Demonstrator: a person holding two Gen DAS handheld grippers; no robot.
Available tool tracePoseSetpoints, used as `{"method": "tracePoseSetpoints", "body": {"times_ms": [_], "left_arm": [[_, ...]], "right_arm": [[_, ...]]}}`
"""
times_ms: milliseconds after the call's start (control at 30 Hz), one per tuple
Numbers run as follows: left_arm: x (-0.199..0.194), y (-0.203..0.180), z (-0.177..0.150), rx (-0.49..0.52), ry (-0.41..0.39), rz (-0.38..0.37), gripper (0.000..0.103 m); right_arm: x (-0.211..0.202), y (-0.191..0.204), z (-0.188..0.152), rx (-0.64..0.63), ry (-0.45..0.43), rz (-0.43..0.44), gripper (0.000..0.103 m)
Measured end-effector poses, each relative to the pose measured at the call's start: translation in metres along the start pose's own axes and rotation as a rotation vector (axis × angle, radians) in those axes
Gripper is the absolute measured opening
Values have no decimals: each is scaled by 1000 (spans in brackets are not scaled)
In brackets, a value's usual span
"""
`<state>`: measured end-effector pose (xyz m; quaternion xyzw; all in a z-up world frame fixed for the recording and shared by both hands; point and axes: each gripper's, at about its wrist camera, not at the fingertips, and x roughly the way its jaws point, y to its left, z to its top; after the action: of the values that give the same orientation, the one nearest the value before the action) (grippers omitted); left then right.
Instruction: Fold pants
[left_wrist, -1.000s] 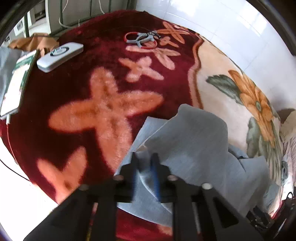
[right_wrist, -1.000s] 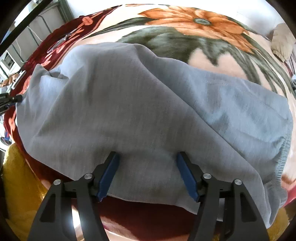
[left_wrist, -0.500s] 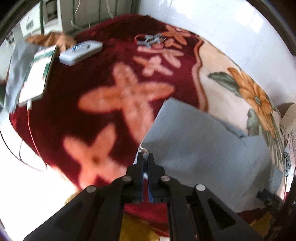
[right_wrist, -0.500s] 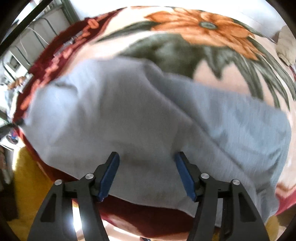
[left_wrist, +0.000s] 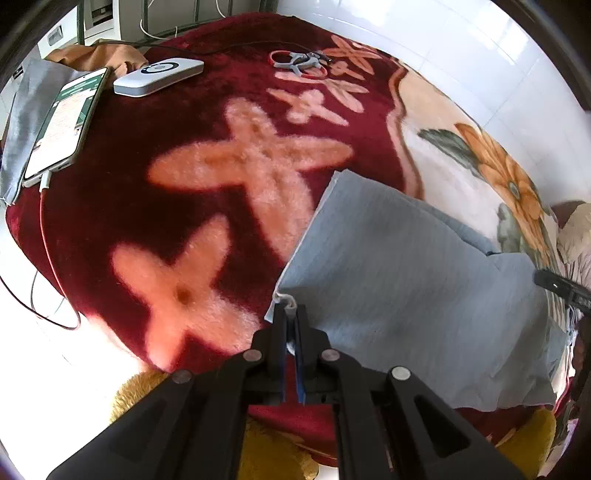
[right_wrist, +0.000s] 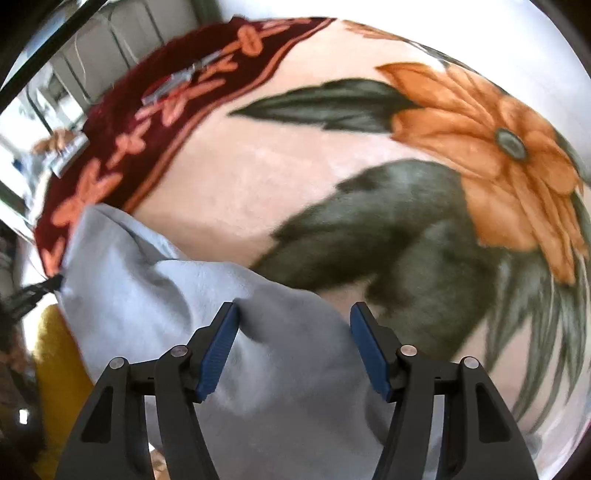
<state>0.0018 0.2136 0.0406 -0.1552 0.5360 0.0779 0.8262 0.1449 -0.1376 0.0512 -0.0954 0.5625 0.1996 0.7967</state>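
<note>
Left wrist: left claw (left_wrist: 290, 314) pinches the pants (left_wrist: 406, 280) corner.

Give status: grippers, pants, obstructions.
Left gripper shut on pants corner. Right gripper open above the cloth, not pinching. Pants partly folded on floral blanket. Phone, remote far off, nothing blocking.

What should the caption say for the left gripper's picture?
Shut left gripper pinching a corner of the folded grey cloth pants on a fuzzy red flowered blanket.
</note>
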Motion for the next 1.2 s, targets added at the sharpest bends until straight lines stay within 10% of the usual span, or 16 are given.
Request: {"method": "tracePoseSetpoints", "body": {"times_ms": [67, 167, 267, 500, 733, 967, 1200], "left_arm": [[0, 0, 0, 2, -5, 5, 3], [0, -1, -1, 2, -4, 7, 3], [0, -1, -1, 3, -8, 4, 3], [-1, -5, 2, 17, -21, -42, 4], [8, -20, 1, 88, -21, -10, 4], [4, -11, 8, 51, -21, -47, 4], [3, -7, 9, 40, -29, -35, 4]], "right_arm": [[8, 8, 2, -35, 13, -37, 57], [1, 18, -4, -70, -26, -15, 10], [-18, 27, -8, -97, -113, -50, 6], [-33, 9, 3, -44, -211, -162, 5], [4, 1, 4, -36, -103, -146, 6], [-41, 21, -23, -49, -211, -224, 40], [-60, 54, -77, -153, -88, 39, 45]]}}
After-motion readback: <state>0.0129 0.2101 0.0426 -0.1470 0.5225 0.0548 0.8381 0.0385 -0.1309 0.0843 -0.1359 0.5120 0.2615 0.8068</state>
